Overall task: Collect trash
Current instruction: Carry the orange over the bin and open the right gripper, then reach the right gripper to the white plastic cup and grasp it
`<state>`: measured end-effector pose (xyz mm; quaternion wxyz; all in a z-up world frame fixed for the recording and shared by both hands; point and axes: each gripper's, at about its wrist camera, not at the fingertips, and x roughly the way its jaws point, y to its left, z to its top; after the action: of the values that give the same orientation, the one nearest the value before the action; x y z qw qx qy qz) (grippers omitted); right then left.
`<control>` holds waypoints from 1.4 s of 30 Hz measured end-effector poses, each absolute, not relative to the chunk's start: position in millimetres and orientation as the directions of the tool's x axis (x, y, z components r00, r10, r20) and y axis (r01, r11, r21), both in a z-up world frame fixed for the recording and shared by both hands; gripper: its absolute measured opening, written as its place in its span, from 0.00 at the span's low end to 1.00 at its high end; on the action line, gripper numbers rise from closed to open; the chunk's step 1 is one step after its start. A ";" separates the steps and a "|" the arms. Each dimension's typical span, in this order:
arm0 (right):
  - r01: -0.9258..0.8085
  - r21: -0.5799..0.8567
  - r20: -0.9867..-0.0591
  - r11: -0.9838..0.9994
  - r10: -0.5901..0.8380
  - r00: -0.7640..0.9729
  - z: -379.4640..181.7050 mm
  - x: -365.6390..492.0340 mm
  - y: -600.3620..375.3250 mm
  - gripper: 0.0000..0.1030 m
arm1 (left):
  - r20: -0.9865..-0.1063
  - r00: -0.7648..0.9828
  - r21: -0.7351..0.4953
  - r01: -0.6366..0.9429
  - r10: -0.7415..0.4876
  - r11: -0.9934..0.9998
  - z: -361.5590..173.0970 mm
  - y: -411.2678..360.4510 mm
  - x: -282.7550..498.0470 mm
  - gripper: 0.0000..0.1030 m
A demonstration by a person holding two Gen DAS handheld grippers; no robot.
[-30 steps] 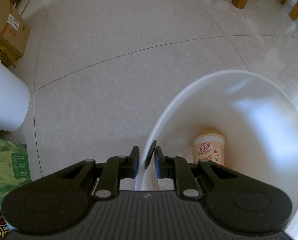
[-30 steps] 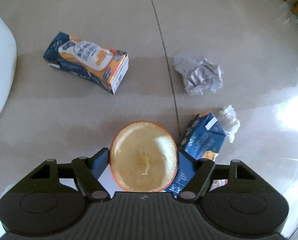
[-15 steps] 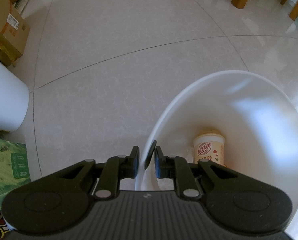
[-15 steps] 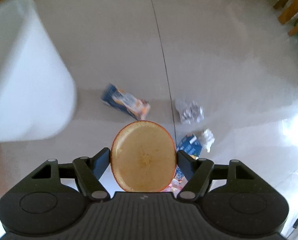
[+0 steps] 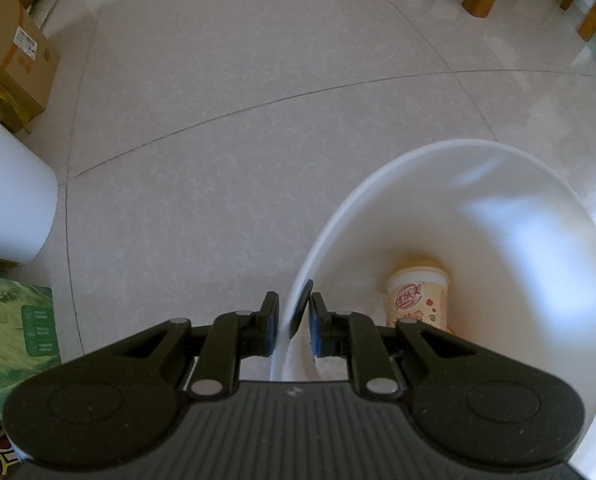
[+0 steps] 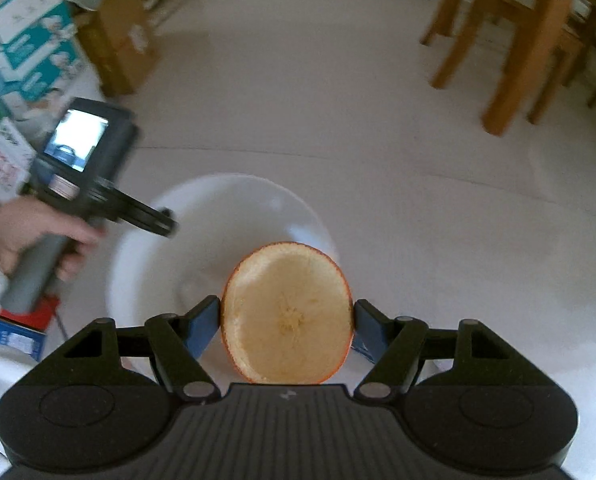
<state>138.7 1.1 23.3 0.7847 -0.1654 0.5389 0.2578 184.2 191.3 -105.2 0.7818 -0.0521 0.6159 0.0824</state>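
Observation:
My left gripper (image 5: 293, 314) is shut on the rim of a white bucket (image 5: 518, 208), one finger outside and one inside the wall. A beige drink cup (image 5: 418, 300) lies at the bucket's bottom. In the right wrist view, my right gripper (image 6: 286, 316) is shut on a hollow half orange peel (image 6: 287, 316), its pale inside facing the camera. The peel hangs above the white bucket (image 6: 201, 232), over its right side. The left gripper (image 6: 97, 184) shows at the bucket's left rim, held by a hand (image 6: 25, 232).
Wooden chair and table legs (image 6: 518, 48) stand at the far right. Cardboard boxes (image 6: 117, 36) and printed cartons (image 6: 29, 40) are stacked at the far left. A second white bucket (image 5: 5, 196) and a green carton (image 5: 13, 328) sit left of the held bucket.
The right gripper has risen with the orange peel away from the cartons and crumpled paper on the floor and now hangs over the bucket. The left gripper has kept still on the rim.

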 end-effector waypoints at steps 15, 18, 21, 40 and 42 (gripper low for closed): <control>-0.573 0.057 -0.921 0.818 0.264 0.285 6.0 138.7 19.9 0.89 | -0.972 0.227 0.015 -0.193 0.060 0.981 -106.2 193.3 184.0 0.13; -0.548 0.047 -0.919 0.835 0.252 0.304 6.3 139.1 10.3 0.89 | -0.972 0.226 0.014 -0.193 0.059 0.981 -106.3 193.7 184.3 0.13; -0.525 0.020 -0.910 0.851 0.232 0.342 7.2 136.6 -2.9 0.90 | -0.972 0.227 0.014 -0.193 0.059 0.981 -106.3 193.8 184.3 0.13; -0.181 -0.036 -0.965 0.983 0.013 0.264 -125.7 82.2 -129.9 0.97 | -0.972 0.227 0.009 -0.193 0.054 0.981 -106.6 194.7 183.9 0.13; -0.094 -0.033 -0.980 0.995 -0.013 0.200 -150.3 74.1 -145.1 0.96 | -0.973 0.226 0.006 -0.195 0.050 0.981 -106.7 195.5 184.1 0.13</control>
<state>74.1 -145.1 -150.3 0.7733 -0.0425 0.6320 0.0260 184.1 195.5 -106.7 0.7806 -0.0583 0.6173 0.0785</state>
